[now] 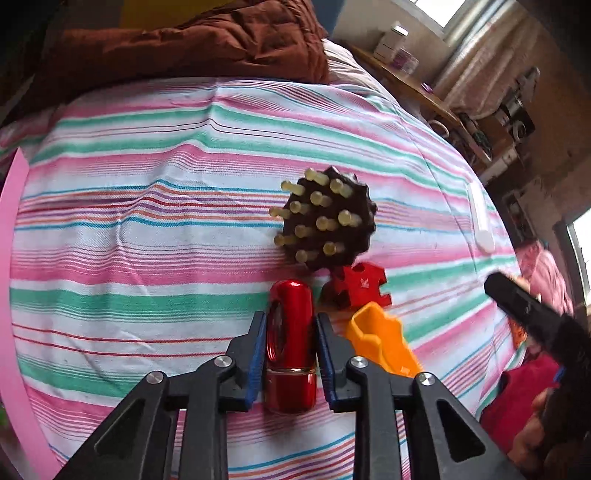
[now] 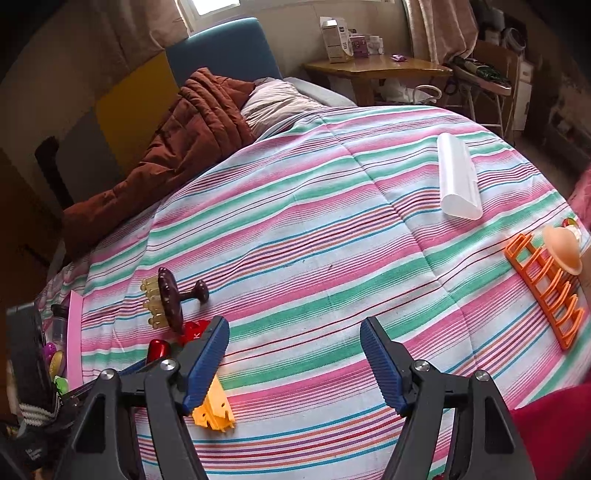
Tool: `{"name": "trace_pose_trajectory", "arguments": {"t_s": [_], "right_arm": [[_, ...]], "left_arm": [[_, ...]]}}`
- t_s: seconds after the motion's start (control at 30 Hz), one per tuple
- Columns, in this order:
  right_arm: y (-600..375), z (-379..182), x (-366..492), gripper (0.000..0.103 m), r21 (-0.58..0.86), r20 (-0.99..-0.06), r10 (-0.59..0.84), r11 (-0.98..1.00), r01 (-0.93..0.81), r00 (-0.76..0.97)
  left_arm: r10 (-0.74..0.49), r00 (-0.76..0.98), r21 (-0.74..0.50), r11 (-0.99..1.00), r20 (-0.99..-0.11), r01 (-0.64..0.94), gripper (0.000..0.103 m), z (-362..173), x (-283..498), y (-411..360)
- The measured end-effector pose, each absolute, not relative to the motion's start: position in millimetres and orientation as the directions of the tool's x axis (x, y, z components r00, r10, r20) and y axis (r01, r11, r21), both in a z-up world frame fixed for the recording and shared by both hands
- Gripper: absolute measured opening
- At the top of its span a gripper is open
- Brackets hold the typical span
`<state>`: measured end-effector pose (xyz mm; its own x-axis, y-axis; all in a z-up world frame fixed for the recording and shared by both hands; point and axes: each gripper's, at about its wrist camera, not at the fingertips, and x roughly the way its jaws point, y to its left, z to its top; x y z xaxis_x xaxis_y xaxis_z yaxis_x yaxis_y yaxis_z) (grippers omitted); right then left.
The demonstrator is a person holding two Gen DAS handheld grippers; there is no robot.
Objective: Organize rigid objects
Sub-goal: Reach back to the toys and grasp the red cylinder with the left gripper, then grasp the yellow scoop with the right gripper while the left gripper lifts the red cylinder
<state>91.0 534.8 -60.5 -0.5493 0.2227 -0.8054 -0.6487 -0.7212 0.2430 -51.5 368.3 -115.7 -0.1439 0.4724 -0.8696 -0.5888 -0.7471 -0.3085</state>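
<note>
Pickup underway: my left gripper is clamped on the red tube, massage brush just ahead, so next I lift straight up; right gripper gapes empty.

Domestic bedroom. A bed covered by a sheet striped in pink, green and white fills both views; a rust-brown quilted comforter and a pale pillow lie at its head, against a blue headboard. Beside the bed stands a wooden side table carrying small boxes, with curtained windows behind it. Cluttered household storage occupies the far corner of the room
</note>
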Motion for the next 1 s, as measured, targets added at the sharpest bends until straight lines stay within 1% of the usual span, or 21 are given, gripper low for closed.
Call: {"name": "trace_pose_trajectory", "arguments": {"t_s": [0.07, 0.23, 0.47, 0.67, 0.8, 0.83, 0.87, 0.9, 0.93, 1.0], "right_arm": [[530, -62, 87, 0.072, 0.245, -0.809, 0.200, -0.740, -0.626, -0.553], [512, -71, 75, 0.071, 0.258, -0.821, 0.122, -0.792, -0.553, -0.558], [489, -88, 59, 0.071, 0.290, -0.834, 0.008, -0.844, -0.451, -0.552], [473, -98, 47, 0.072, 0.245, -0.847, 0.007, -0.882, -0.403, -0.531], [464, -106, 42, 0.071, 0.180, -0.862, 0.039, -0.908, -0.377, -0.506], [461, -109, 40, 0.067, 0.156, -0.869, 0.051, -0.915, -0.371, -0.492], [459, -113, 39, 0.051, 0.123, -0.878, 0.072, -0.922, -0.368, -0.474], [456, -114, 39, 0.029, 0.055, -0.876, 0.129, -0.930, -0.364, -0.464], [455, -113, 39, 0.027, 0.035, -0.874, 0.143, -0.935, -0.353, -0.465], [458, -113, 39, 0.027, 0.061, -0.877, 0.116, -0.936, -0.347, -0.466]], "left_arm": [[0.469, -0.141, -0.292, -0.729, -0.872, -0.620, 0.025, -115, -47, 361], [0.458, -0.172, -0.230, -0.695, -0.872, -0.682, 0.025, -111, -31, 340], [0.446, -0.205, -0.182, -0.682, -0.871, -0.708, 0.026, -112, -17, 328], [0.453, -0.208, -0.196, -0.693, -0.867, -0.693, 0.026, -111, -17, 321], [0.467, -0.215, -0.206, -0.696, -0.858, -0.688, 0.025, -111, -15, 312], [0.468, -0.215, -0.208, -0.697, -0.857, -0.687, 0.025, -111, -14, 313], [0.470, -0.215, -0.211, -0.699, -0.856, -0.684, 0.025, -110, -14, 310], [0.471, -0.218, -0.212, -0.701, -0.855, -0.681, 0.025, -110, -13, 308], [0.470, -0.220, -0.210, -0.702, -0.855, -0.681, 0.025, -110, -12, 308], [0.461, -0.239, -0.185, -0.700, -0.854, -0.689, 0.025, -110, -8, 306]]}}
